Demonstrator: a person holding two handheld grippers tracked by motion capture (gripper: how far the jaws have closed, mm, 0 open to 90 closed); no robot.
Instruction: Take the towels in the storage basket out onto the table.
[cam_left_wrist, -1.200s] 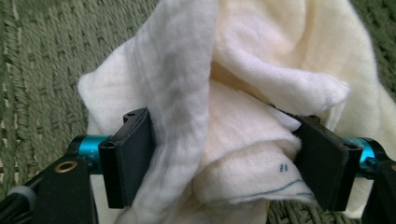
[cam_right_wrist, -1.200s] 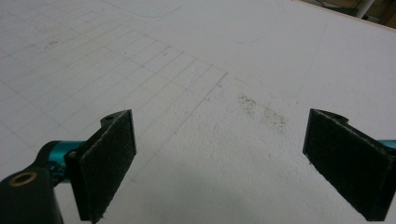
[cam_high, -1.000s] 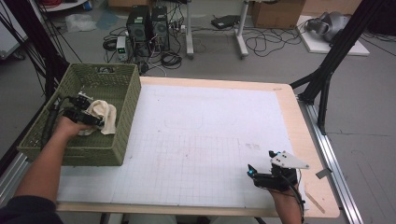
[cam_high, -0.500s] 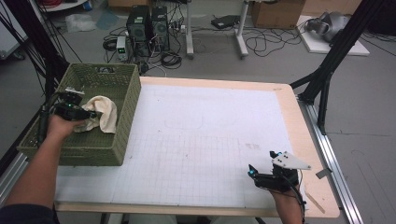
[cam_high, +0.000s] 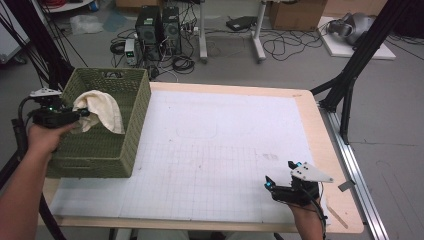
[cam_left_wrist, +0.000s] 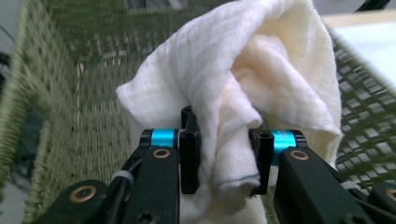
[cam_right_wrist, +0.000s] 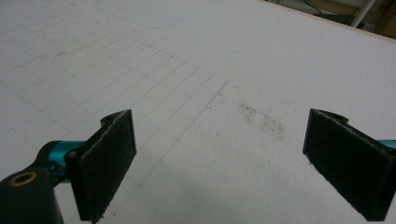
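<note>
Left gripper (cam_high: 82, 114) clamps the cream cloth (cam_high: 102, 111) above the basket (cam_high: 107, 150); lift clear of the rim (right gripper (cam_high: 280, 187) idle, jaws apart).

table (cam_high: 320, 125) wooden | white grid mat (cam_high: 210, 150) | green basket (cam_high: 107, 145) left edge

Cream cloth (cam_left_wrist: 261, 70); olive-green woven basket (cam_high: 107, 145); white gridded mat (cam_high: 215, 150); black gripper pads (cam_right_wrist: 109, 163).
</note>
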